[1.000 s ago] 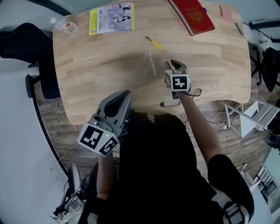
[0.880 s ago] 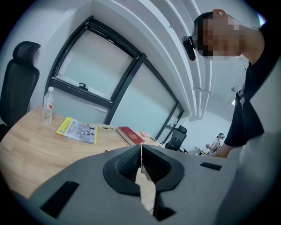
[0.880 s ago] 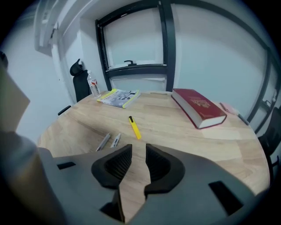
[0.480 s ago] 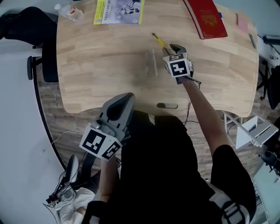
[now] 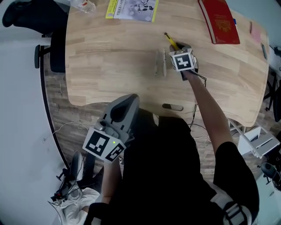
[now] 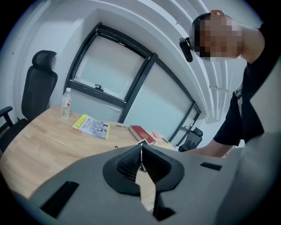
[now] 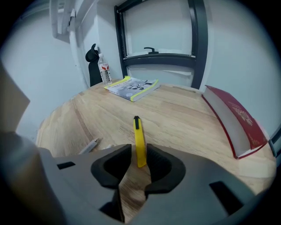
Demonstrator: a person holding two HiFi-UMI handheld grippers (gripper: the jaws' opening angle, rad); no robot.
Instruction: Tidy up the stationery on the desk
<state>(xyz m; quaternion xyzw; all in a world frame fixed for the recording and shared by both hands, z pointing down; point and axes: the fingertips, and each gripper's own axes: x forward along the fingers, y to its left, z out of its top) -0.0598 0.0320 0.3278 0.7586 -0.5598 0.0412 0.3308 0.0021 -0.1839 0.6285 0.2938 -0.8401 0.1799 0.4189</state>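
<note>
Right gripper view looks down the cutter (image 7: pixel 139 139): the yellow strip lies flat on the surface (image 7: pixel 184 118), its near end between the fingers (image 7: pixel 160 166) of the right gripper (image 7: pixel 139 154), its black tip pointing away. The fingers have just been closing, yet a sliver of gap shows on each side, so they stand open around the cutter and do not press it. The left gripper (image 6: pixel 141 151) is held short of the near edge, its fingers together with nothing in them.

The step in hand looks like the pick-up of the cutter. To do it well, the fingers should sit a little further along the body, not on its very end. They should be low enough for the pads to catch the thin sides, and square to its length so it does not twist out as they close.

Room is good. The cutter lies mid-surface, far from every edge. Two pens (image 5: pixel 160 62) lie just beside the gripper on its left, apart from the cutter; a sideways sweep could knock them. The book (image 5: pixel 219 22) is well apart on the right and the booklet (image 5: pixel 131 9) lies at the far edge, with bare wood between.
</note>
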